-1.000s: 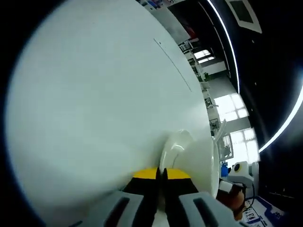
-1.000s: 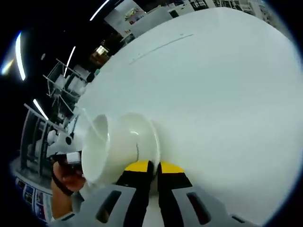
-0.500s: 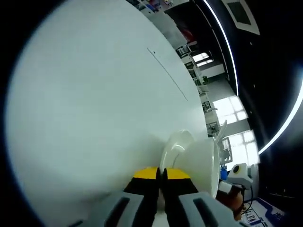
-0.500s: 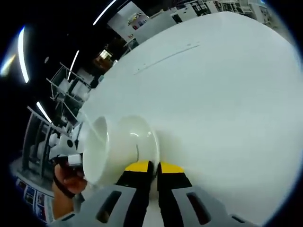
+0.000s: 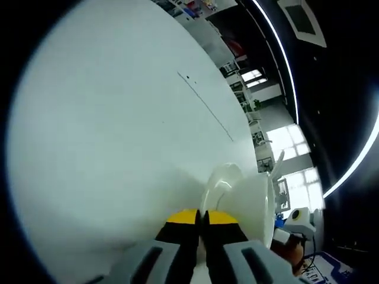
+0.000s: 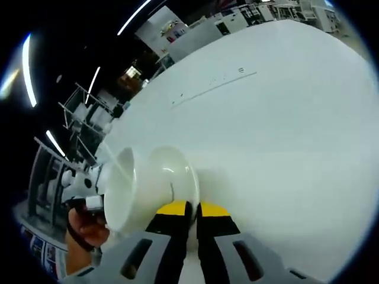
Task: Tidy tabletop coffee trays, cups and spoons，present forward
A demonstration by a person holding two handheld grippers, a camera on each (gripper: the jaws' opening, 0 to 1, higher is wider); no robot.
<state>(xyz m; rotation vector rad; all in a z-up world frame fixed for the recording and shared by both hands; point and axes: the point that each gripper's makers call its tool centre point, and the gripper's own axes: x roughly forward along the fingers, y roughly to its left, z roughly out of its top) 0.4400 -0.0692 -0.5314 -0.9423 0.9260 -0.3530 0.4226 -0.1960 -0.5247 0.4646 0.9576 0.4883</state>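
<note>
A white saucer (image 6: 177, 180) with a white cup (image 6: 121, 189) on it is held over the white desk (image 6: 278, 118), pinched at opposite rims. The right gripper (image 6: 190, 208) is clamped narrow on one edge, and the left gripper (image 5: 201, 214) grips the saucer (image 5: 216, 186) beside the cup (image 5: 254, 204) the same way. A hand (image 6: 80, 234) shows beyond the cup.

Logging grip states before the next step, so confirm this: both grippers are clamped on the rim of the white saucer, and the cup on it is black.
Not quite: the cup is white, not black, as the right gripper view shows. The rest holds: the left gripper and the right gripper each have their jaws closed on the rim of the white saucer.
</note>
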